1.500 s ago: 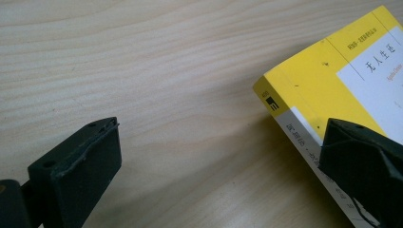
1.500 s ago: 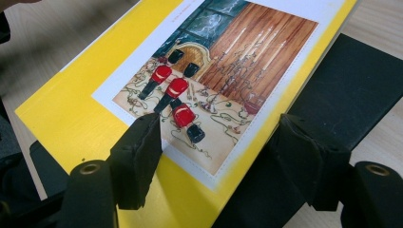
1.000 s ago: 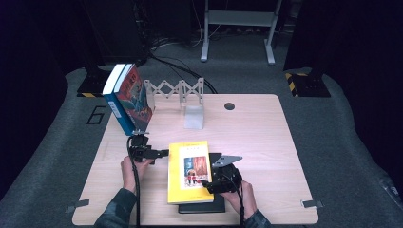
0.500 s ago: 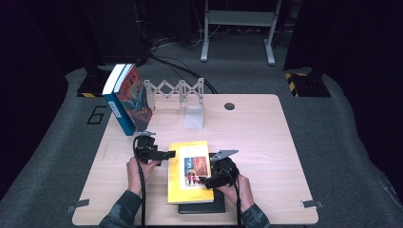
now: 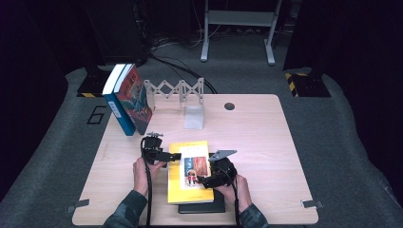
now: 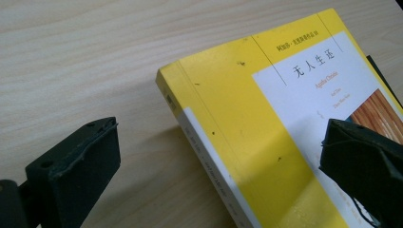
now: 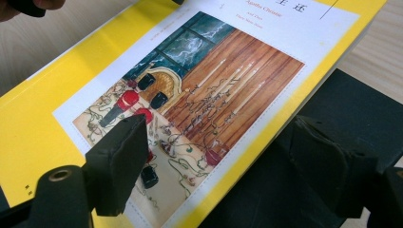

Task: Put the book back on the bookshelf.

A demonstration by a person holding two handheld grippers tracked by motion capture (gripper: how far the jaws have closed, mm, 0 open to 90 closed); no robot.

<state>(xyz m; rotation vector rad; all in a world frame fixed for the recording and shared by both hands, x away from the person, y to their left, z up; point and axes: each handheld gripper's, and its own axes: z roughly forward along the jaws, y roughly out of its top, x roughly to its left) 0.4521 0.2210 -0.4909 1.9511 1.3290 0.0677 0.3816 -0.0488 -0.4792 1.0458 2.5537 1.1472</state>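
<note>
Yellow paperback (image 5: 189, 172) flat on table (image 5: 266, 142), near front edge, stacked on black book (image 5: 202, 208). Left gripper (image 5: 172, 155) jaws apart, straddling spine-side corner, no contact visible. Right gripper (image 5: 203, 181) jaws just closing slightly, apart, astride fore edge, nothing clamped. Probably light, floppy, glossy cover likely slippery. Best pinch points: spine for stiffness, fore edge for lifting off black book.
</note>
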